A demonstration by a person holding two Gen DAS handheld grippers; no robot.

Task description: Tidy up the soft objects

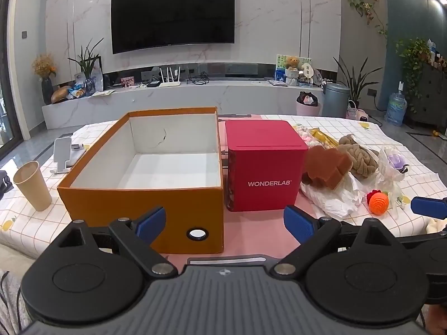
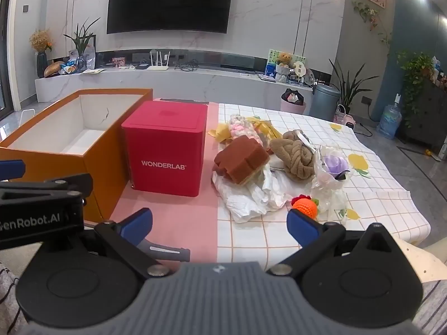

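An open orange box (image 1: 139,206) (image 2: 106,167) with a white, empty inside stands at the left. Beside it stands a red WONDERLAB box (image 1: 265,167) (image 2: 167,150). To their right lies a pile of soft things: a brown sponge (image 1: 327,167) (image 2: 241,160), a tan knotted plush (image 1: 360,159) (image 2: 296,156), a white crumpled bag (image 1: 335,198) (image 2: 248,195), an orange crochet ball (image 1: 378,203) (image 2: 306,208), a purple flower in clear wrap (image 1: 394,162) (image 2: 333,166). My left gripper (image 1: 225,224) is open and empty, before the orange box. My right gripper (image 2: 219,226) is open and empty, before the pile.
A paper cup (image 1: 32,185) and a white phone stand (image 1: 62,150) stand left of the orange box. The table has a checked cloth (image 2: 377,203) and a pink mat (image 2: 178,217). A pink-white knit item and yellow wrapper (image 2: 251,127) lie behind the pile.
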